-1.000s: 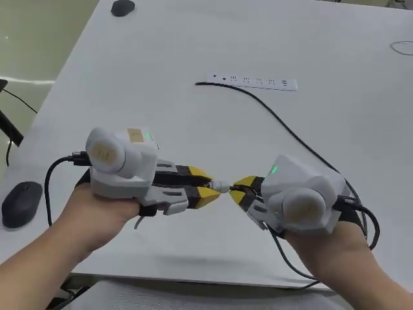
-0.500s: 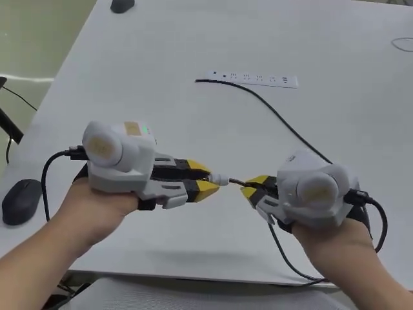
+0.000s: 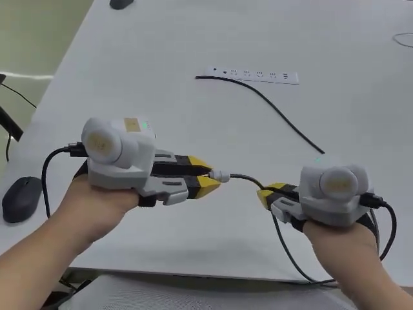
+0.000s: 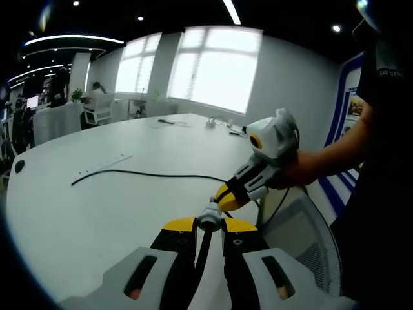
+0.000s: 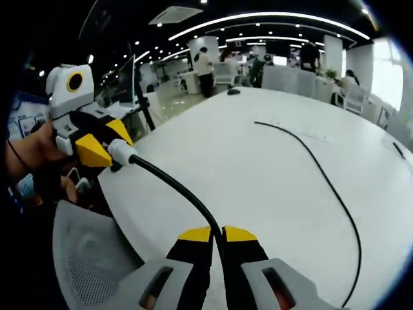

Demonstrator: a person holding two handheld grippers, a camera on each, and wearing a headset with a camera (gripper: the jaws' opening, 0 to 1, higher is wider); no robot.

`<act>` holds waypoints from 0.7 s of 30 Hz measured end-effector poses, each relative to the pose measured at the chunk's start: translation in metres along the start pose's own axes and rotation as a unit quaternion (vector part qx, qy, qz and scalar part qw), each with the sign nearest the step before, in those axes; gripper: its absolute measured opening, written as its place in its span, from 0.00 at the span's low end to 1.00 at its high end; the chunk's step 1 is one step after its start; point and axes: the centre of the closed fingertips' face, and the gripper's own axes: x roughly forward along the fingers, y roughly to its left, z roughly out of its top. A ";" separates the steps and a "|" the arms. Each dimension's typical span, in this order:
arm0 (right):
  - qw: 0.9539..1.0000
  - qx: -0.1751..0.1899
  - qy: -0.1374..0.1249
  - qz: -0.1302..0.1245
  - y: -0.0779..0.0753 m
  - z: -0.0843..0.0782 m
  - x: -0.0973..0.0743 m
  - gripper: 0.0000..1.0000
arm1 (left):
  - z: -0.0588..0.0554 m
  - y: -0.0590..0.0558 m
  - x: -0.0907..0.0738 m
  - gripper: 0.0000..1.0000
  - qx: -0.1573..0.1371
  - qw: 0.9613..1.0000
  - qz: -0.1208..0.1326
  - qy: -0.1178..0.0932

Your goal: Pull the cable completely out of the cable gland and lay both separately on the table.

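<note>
My left gripper [image 3: 205, 179] is shut on a small grey cable gland [image 3: 219, 175], held above the white table near its front edge. In the left gripper view the gland [image 4: 209, 215] pokes out between the yellow jaw tips of that gripper [image 4: 210, 226]. A short black cable [image 3: 247, 180] runs from the gland to my right gripper [image 3: 266, 192], which is shut on it. In the right gripper view the cable [image 5: 174, 187] arcs from the jaws of my right gripper [image 5: 217, 234] up to the gland [image 5: 120, 153]. The two grippers are a hand's width apart.
A white power strip [image 3: 256, 75] lies far across the table [image 3: 161, 77], its black cord [image 3: 284, 119] trailing toward the right gripper's side. A dark mouse [image 3: 19, 198] sits on a lower surface to the left, another dark object [image 3: 122, 4] at the table's far edge.
The right gripper has moved away to the right with the cable in it. More black cable now shows between the gland and the right jaws. The left gripper has stayed roughly in place.
</note>
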 end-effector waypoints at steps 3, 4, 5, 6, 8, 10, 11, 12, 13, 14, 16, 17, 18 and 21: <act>0.999 0.049 0.001 -0.012 -0.012 -0.010 0.002 0.00 | 0.001 0.000 0.000 0.15 0.000 1.000 0.000 -0.001; 0.998 0.061 0.000 -0.014 -0.015 -0.012 0.002 0.00 | 0.001 0.000 0.000 0.15 0.000 1.000 0.000 -0.002; 0.997 0.075 0.002 -0.013 -0.016 -0.015 0.002 0.00 | 0.001 -0.001 0.000 0.15 0.001 1.000 0.000 -0.002; 0.997 0.075 0.002 -0.014 -0.017 -0.016 0.002 0.00 | 0.000 -0.001 0.000 0.15 0.001 1.000 -0.002 -0.001; 0.996 0.083 0.004 -0.012 -0.016 -0.019 0.003 0.00 | -0.001 -0.001 0.001 0.15 0.002 1.000 -0.003 0.000; 0.996 0.084 0.004 -0.012 -0.014 -0.019 0.003 0.00 | 0.000 -0.002 0.002 0.15 0.002 1.000 -0.005 0.000; 0.997 0.080 0.004 -0.013 -0.013 -0.019 0.003 0.00 | 0.000 -0.002 0.002 0.15 0.002 1.000 -0.005 0.000; 0.997 0.074 0.005 -0.012 -0.012 -0.019 0.003 0.00 | 0.001 -0.002 0.002 0.15 0.001 1.000 -0.004 -0.001; 0.997 0.073 0.005 -0.011 -0.012 -0.019 0.003 0.00 | 0.001 -0.001 0.001 0.15 0.001 1.000 -0.004 -0.001; 0.998 0.066 0.005 -0.011 -0.010 -0.019 0.003 0.00 | 0.000 0.000 0.001 0.15 0.002 1.000 -0.003 0.000; 0.998 0.060 0.006 -0.007 -0.009 -0.019 0.003 0.00 | 0.000 0.001 0.000 0.15 0.002 1.000 -0.003 0.000; 0.998 0.059 0.007 -0.003 -0.009 -0.019 0.003 0.01 | 0.001 0.001 -0.001 0.15 0.001 1.000 -0.003 -0.001; 0.998 0.057 0.006 -0.003 -0.008 -0.019 0.003 0.01 | 0.001 0.001 -0.001 0.15 0.001 1.000 -0.003 -0.001; 0.999 0.049 0.007 -0.001 -0.007 -0.020 0.003 0.01 | 0.000 0.002 -0.001 0.15 0.000 1.000 -0.003 -0.001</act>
